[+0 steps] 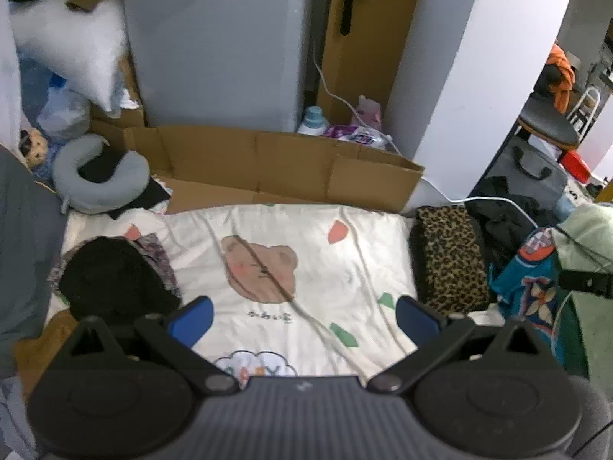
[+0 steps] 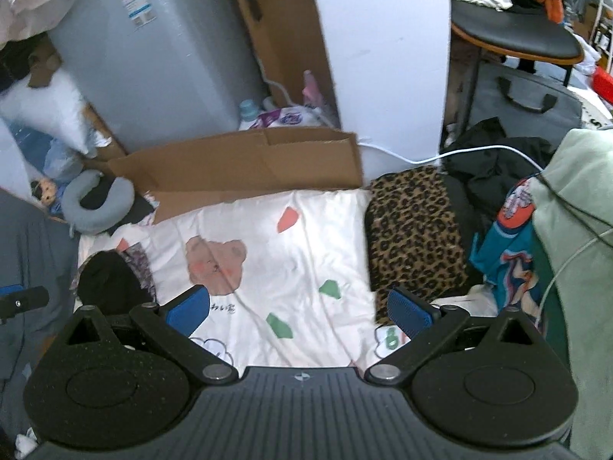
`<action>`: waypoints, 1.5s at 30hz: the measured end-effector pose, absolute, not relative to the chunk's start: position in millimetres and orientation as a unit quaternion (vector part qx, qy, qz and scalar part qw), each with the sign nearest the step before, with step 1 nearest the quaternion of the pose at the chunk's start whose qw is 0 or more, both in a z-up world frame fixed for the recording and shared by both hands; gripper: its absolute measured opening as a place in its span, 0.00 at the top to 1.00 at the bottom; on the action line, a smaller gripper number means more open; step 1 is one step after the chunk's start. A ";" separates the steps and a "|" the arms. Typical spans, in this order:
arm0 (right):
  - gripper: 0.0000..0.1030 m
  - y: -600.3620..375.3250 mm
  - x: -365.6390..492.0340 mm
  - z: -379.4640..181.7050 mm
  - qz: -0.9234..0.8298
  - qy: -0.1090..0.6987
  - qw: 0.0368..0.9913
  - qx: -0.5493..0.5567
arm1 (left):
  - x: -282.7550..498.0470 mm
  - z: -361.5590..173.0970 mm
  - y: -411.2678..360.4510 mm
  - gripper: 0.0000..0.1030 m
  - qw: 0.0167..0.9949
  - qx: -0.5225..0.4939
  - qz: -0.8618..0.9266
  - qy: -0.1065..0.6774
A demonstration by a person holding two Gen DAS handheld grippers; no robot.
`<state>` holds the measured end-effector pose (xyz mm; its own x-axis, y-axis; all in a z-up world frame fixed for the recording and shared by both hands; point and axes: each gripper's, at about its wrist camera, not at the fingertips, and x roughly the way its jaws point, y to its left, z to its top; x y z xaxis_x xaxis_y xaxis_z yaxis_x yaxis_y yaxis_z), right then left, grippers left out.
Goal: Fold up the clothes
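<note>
My left gripper [image 1: 304, 320] hung over the near edge of the bed, its blue fingers [image 1: 191, 320] spread wide with nothing between them. My right gripper [image 2: 299, 312] was the same, fingers [image 2: 408, 312] wide apart and empty.

Just beyond lay the cream bear-print sheet [image 1: 291, 237], mostly bare. At about ten o'clock from my left gripper a black garment [image 1: 115, 280] sat heaped on a patterned cloth. At about one o'clock from my right gripper a leopard-print garment [image 2: 415, 230] lay on the sheet's edge, with a teal patterned garment [image 2: 505, 253] just beside it at two o'clock.

Farther off, at twelve o'clock, stood a flattened cardboard box [image 1: 276, 165]; a grey neck pillow [image 1: 99, 176] lay at eleven.
</note>
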<state>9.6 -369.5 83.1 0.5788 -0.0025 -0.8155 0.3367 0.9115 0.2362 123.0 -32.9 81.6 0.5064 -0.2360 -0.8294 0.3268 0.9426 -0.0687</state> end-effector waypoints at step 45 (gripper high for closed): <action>0.01 -294.4 -0.9 20.8 -0.011 0.487 0.865 0.118 | 38.6 -1.8 -33.2 0.01 0.881 0.000 -0.029 0.472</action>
